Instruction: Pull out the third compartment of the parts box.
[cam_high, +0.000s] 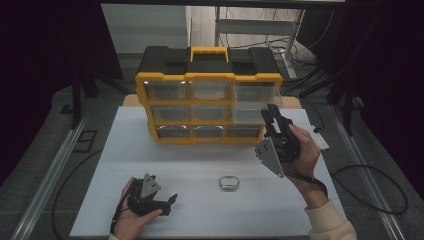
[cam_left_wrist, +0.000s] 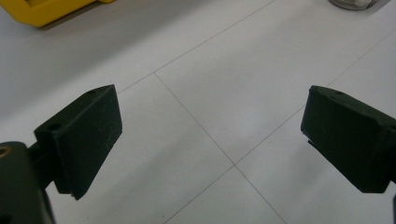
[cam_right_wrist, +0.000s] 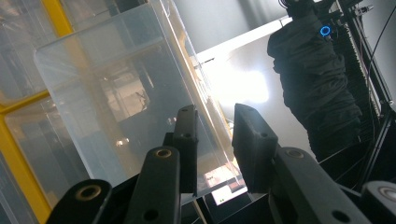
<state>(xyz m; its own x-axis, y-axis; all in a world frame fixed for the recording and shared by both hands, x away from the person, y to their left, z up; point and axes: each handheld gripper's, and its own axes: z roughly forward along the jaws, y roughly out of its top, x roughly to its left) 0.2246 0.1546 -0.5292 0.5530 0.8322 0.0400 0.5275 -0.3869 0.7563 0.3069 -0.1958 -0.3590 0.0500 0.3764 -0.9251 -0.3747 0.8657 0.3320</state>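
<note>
White surface (cam_high: 165, 165) fills the lower frame. At upper right of the yellow organizer (cam_high: 209, 107), the clear drawer (cam_high: 255, 95) stands partly pulled out, my right claw (cam_high: 271, 117) clenched on its wall. Left claw (cam_high: 172, 202) rests released; the metal tin (cam_high: 229, 183) waits untouched.
</note>
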